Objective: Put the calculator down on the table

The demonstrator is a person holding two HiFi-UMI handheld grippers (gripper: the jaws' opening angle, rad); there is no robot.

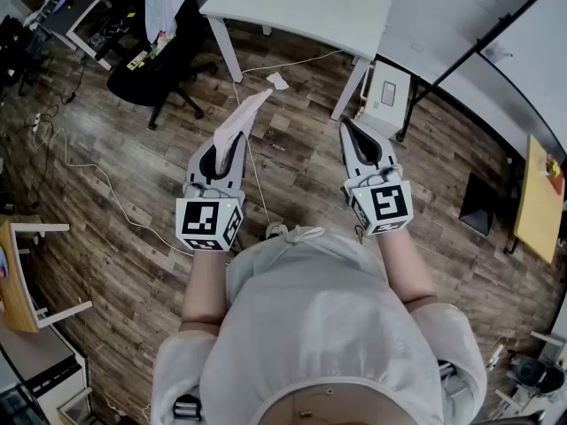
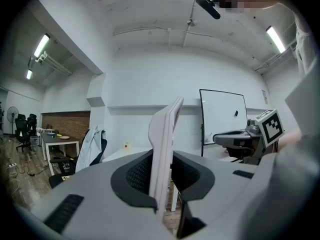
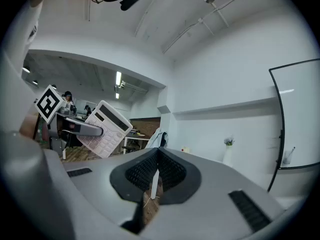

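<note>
Gripping the white calculator (image 1: 245, 116) edge-on, left gripper (image 1: 232, 146) left of centre, over wooden floor (image 1: 297, 180), right gripper (image 1: 351, 133) clenched on nothing, white table (image 1: 301, 7) upper middle

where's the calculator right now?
Calculator: head view's left, clamped in the left gripper, above the wood floor, short of the white table.

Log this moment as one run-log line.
left gripper: shut on calculator | right gripper: shut, empty | calculator: over wood floor, not yet on white table
</note>
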